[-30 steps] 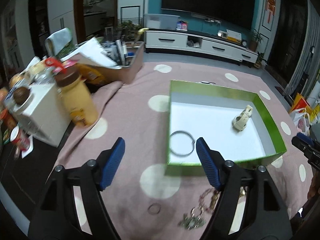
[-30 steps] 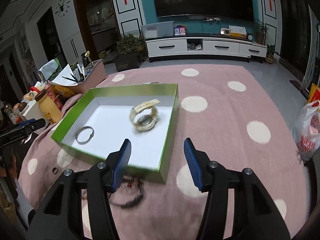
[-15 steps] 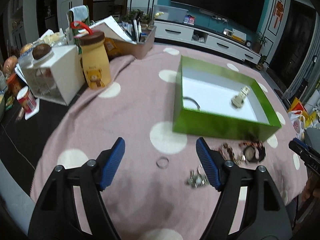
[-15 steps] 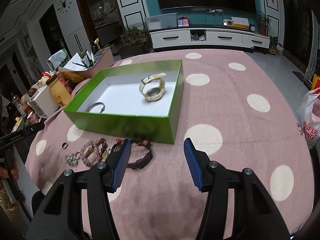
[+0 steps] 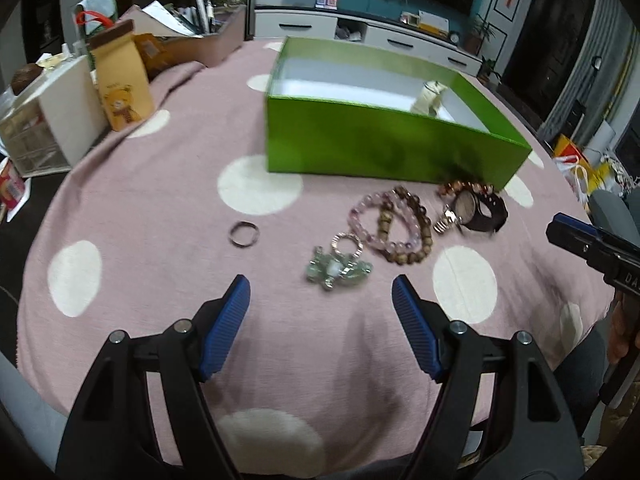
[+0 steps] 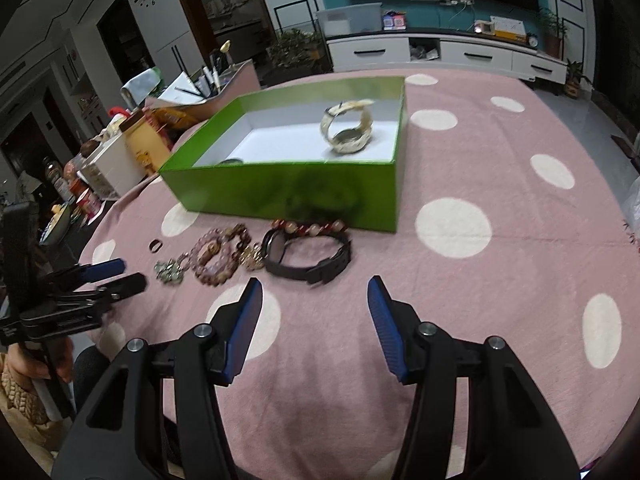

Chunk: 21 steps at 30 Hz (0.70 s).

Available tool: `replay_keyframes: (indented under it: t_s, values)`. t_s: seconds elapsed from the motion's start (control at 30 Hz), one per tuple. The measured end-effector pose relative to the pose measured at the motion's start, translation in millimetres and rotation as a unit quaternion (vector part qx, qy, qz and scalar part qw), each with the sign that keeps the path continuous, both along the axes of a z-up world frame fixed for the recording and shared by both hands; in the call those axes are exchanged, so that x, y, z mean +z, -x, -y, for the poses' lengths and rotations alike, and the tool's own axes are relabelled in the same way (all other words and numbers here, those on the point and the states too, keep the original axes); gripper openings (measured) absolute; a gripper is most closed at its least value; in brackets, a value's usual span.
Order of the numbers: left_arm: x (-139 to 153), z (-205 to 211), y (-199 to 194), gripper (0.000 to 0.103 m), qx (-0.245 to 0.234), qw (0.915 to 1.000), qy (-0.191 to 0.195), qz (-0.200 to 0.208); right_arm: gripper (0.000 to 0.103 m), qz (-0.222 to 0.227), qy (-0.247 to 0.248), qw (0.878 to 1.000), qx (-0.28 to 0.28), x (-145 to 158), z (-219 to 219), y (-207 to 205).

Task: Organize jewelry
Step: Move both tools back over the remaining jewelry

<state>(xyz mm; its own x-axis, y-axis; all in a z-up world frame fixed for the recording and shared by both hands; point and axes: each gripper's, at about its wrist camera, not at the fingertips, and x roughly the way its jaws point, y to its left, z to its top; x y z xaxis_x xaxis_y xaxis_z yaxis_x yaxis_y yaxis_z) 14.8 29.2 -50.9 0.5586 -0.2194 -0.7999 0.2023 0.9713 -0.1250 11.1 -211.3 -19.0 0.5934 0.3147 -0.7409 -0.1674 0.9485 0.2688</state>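
Note:
A green box (image 5: 384,148) (image 6: 288,196) stands on the pink dotted cloth. A cream watch (image 6: 348,130) (image 5: 428,98) and a metal ring (image 6: 231,162) lie inside it. In front of the box lie a small ring (image 5: 244,234) (image 6: 155,245), a green charm cluster (image 5: 338,268) (image 6: 170,272), bead bracelets (image 5: 394,224) (image 6: 218,256), a red bead bracelet (image 6: 308,227) and a dark watch (image 5: 476,210) (image 6: 308,258). My left gripper (image 5: 320,300) (image 6: 120,274) is open just short of the charm cluster. My right gripper (image 6: 314,296) is open just short of the dark watch.
A yellow bear carton (image 5: 122,84), a white drawer unit (image 5: 52,116) and a cluttered brown box (image 5: 200,40) stand at the table's left. The table edge curves close below both grippers. Part of the right gripper (image 5: 592,248) shows at the right edge of the left wrist view.
Both grippers have drawn back from above the box and dropped low toward the cloth, near the loose jewelry in front of the box. Both stay open and empty.

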Motion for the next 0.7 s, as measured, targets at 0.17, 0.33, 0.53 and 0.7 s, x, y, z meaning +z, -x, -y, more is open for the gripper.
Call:
replay_keyframes:
  t_s: [0.17,0.33,0.53,0.7]
  values:
    - [-7,10,-5,0.075,-0.009,0.9999,-0.006,0.005,0.055,-0.016,-0.011,1.000,0.021,-12,-11,1]
    - [-16,11,-10,0.061,-0.008,1.0000,-0.005,-0.004,0.055,-0.023,-0.016,0.999,0.035,-18,-21,-1]
    - [-20,8,-17,0.056,-0.004,1.0000,-0.005,-0.001,0.055,-0.028,-0.018,0.998,0.052,-23,-30,-3]
    - [-22,11,-20,0.038,-0.013,0.9998,-0.008,0.008,0.055,-0.033,-0.019,0.997,0.068,-28,-41,-7]
